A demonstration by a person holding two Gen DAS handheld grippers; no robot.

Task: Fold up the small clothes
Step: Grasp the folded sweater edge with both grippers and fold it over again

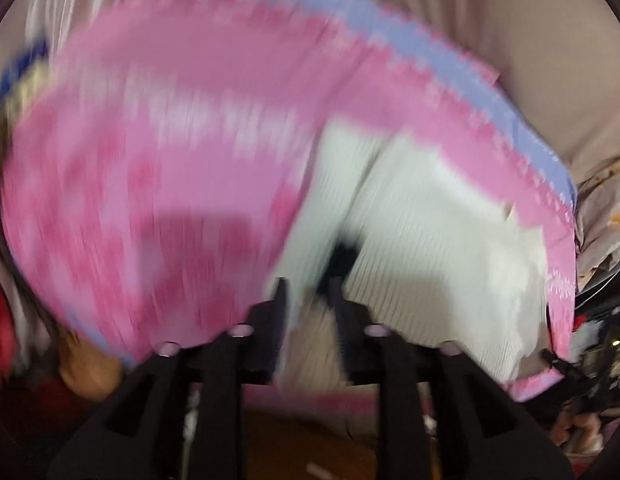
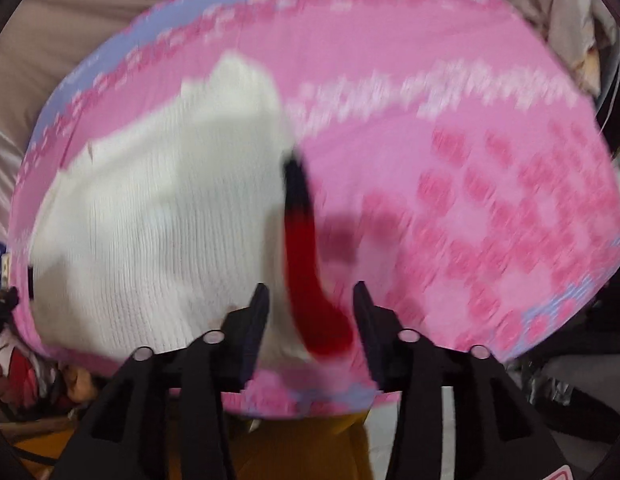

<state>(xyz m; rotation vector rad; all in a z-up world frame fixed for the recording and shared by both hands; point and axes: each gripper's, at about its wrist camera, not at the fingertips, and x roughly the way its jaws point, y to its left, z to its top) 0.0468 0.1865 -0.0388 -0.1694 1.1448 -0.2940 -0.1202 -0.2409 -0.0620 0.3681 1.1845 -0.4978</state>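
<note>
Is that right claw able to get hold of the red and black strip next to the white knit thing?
Probably yes: the red and black strip lies between the open right claw fingers with nothing over it, though blur hides whether they touch.

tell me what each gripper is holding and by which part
The left gripper seems to pinch the white garment at its near edge; blur leaves doubt. The right gripper is open, holding nothing.

Left black plastic two-finger gripper (image 1: 310, 292): angular ribbed fingers, four silvery round screw heads. Right black plastic two-finger gripper (image 2: 310, 300): identical build, four silvery screw heads.
</note>
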